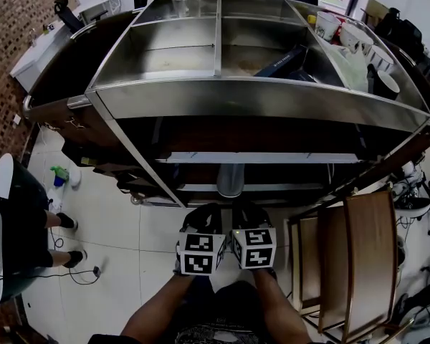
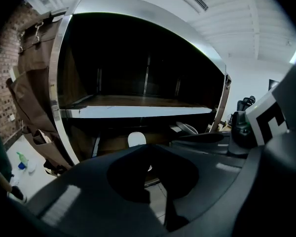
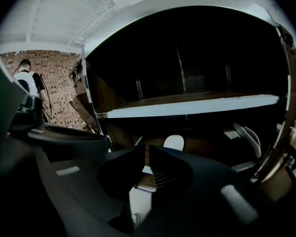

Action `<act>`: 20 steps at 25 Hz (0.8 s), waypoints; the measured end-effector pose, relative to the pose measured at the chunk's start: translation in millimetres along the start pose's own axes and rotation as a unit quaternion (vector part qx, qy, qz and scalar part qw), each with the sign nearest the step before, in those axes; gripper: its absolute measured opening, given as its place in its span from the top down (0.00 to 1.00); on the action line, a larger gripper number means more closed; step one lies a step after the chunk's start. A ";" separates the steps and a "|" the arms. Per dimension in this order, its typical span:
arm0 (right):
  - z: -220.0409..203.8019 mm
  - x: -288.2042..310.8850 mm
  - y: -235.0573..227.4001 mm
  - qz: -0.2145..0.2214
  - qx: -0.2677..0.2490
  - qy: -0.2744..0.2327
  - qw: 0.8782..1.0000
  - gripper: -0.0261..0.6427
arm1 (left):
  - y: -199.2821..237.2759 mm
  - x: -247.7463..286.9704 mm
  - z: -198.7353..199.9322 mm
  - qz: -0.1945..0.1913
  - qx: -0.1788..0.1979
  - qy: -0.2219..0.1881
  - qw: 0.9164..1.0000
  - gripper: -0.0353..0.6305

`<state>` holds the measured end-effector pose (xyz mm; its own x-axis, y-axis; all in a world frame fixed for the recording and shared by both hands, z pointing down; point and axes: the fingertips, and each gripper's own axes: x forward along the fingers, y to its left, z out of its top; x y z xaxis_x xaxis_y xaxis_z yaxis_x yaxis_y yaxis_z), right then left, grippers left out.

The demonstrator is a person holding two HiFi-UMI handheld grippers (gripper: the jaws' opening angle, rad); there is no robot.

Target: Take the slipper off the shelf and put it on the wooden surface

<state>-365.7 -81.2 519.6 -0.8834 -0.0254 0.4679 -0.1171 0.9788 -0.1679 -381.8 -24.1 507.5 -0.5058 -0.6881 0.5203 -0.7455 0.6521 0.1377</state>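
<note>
A pale grey slipper (image 1: pixel 229 180) lies on a low level of the steel shelf unit (image 1: pixel 258 99), straight ahead of me. It shows as a white oval in the left gripper view (image 2: pixel 136 138) and in the right gripper view (image 3: pixel 173 142). Both grippers are held side by side just short of the shelf, their marker cubes close together. My left gripper (image 1: pixel 204 221) has its jaws together, nothing in them (image 2: pixel 148 149). My right gripper (image 1: pixel 247 217) shows only a thin slit between its tips and is empty (image 3: pixel 146 154). Wooden furniture (image 1: pixel 358 256) stands at the lower right.
A person (image 1: pixel 14 228) stands on the tiled floor at the left beside a green spray bottle (image 1: pixel 59 174). Cups and bowls (image 1: pixel 328 26) and a dark object (image 1: pixel 283 61) sit on the top shelf. More pale footwear (image 3: pixel 249 135) lies at the right of the low shelf.
</note>
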 end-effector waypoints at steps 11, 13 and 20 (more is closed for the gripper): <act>-27.4 66.5 -16.3 -0.010 -0.005 -0.002 1.000 0.93 | 27.1 52.7 -14.0 0.001 -0.001 -0.015 1.000 0.94; -31.7 78.3 -20.5 -0.014 -0.006 -0.006 1.000 0.92 | 32.9 62.2 -18.2 0.001 -0.002 -0.013 1.000 0.94; -56.2 123.1 -43.6 -0.028 0.009 0.001 1.000 0.82 | 47.6 91.9 -30.5 -0.004 0.006 -0.004 1.000 0.94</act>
<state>-443.8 -115.6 633.3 -0.8741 -0.0802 0.4790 -0.1750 0.9720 -0.1565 -450.5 -46.5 587.6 -0.5032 -0.6959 0.5124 -0.7544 0.6430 0.1324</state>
